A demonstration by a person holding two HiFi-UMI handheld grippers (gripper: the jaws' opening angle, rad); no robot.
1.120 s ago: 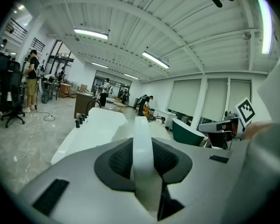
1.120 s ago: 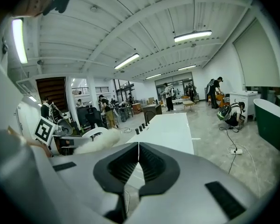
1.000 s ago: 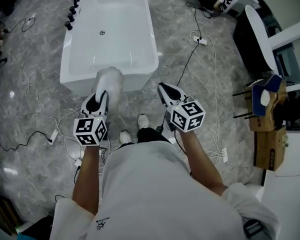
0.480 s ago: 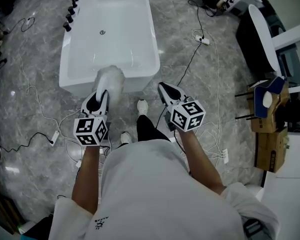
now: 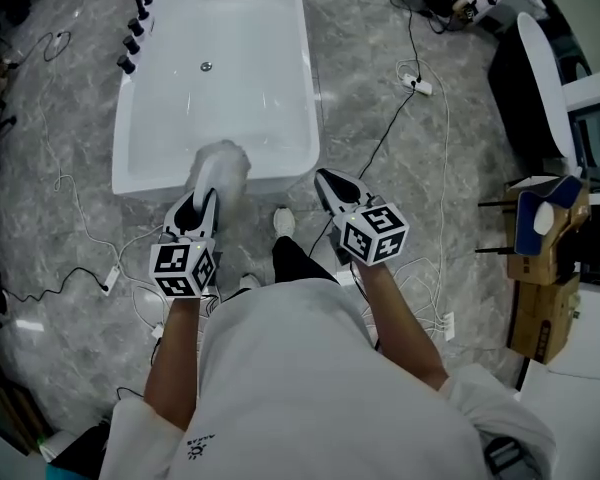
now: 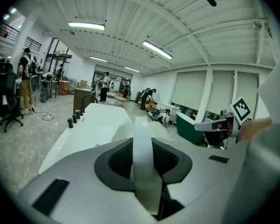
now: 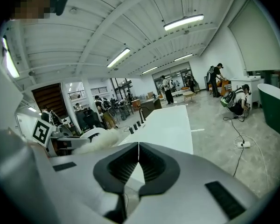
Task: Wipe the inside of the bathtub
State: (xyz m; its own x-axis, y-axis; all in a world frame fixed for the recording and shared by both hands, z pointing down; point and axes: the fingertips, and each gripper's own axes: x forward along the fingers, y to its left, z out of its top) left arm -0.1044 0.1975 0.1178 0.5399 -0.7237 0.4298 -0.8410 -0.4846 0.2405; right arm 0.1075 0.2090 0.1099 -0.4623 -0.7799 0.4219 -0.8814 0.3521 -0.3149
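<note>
Person: stands at the near end of the tub, one gripper in each hand, a shoe showing on the floor below.
Left gripper (image 5: 202, 199): clamped on a white fluffy cloth (image 5: 220, 168); its own view shows a flat white strip of it pinched between the jaws.
Right gripper (image 5: 327, 180): jaws pressed together with nothing between them, held level with the left one and short of the tub.
Cloth's place: over the near end of the bathtub (image 5: 280, 156), at its rim. No view settles whether it touches the rim.
Bathtub: white, freestanding, running away from the person, with the drain (image 5: 207, 66) near the middle of the basin and black tap fittings (image 5: 133, 43) at the far left edge.
Progress: by the look of it, wiping has yet to start. The cloth is gripped and at the tub, but not down inside it, and the whole basin from the near slope to the far end is left to do.
Floor: grey marble (image 5: 60, 148), crossed by loose cables (image 5: 390, 118) and a power strip (image 5: 417, 83) to the right of the tub.
Right side: cardboard boxes (image 5: 540, 268) stand well apart from the tub.
Room: a large hall with strip lights (image 6: 86, 26) on a white ceiling and people (image 6: 25, 73) at work far off.
</note>
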